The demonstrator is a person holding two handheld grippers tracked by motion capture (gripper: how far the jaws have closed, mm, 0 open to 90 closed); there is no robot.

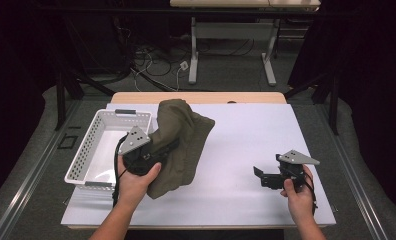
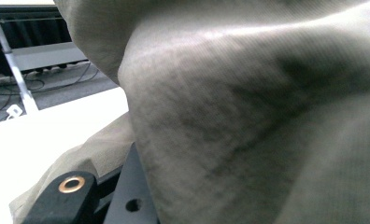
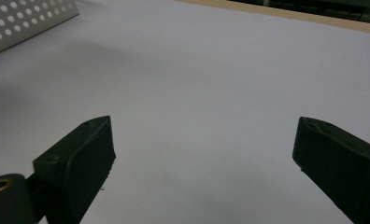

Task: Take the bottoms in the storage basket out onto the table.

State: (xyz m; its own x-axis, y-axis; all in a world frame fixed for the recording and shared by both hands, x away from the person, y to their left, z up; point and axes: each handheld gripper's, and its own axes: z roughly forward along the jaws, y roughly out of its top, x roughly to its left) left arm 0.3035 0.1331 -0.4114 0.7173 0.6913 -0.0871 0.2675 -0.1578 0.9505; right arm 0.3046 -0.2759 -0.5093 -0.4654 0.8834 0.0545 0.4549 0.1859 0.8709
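High view: our left claw is clenched on the olive cloth, lifted beside the white basket on the desk; not yet inside.
Left gripper view: cloth drapes the jaws.
Right gripper view: right claw released, idle. Deposit remains, we judge.

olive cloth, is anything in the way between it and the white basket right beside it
Nothing visible. The left gripper holds the olive cloth lifted right beside the white basket, whose open inside looks empty.
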